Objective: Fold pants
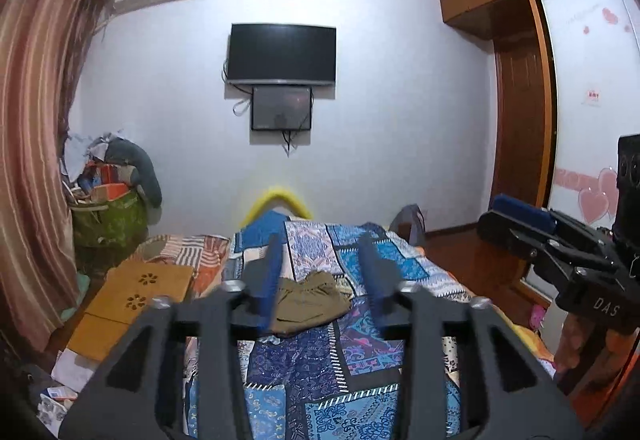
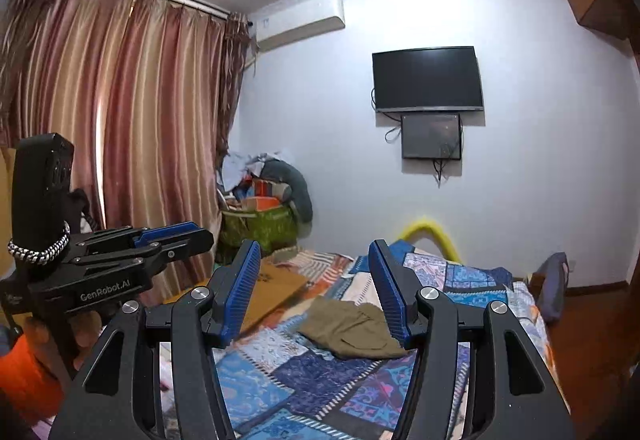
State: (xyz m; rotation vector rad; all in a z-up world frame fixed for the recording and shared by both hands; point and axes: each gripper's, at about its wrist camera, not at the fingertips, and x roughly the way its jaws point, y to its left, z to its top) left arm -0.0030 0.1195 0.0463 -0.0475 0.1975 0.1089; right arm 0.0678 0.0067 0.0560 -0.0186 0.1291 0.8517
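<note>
The left gripper is held nearly level, its jaws parted with nothing between them. The right gripper sits beside it at much the same height — jaws apart too, empty. Both point the same way, close together — not touching.

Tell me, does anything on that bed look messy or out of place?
Yes: the olive pants lie in a rumpled heap on the patchwork quilt, not flat or folded. Both grippers, left and right, hang open above the bed, holding nothing.
</note>
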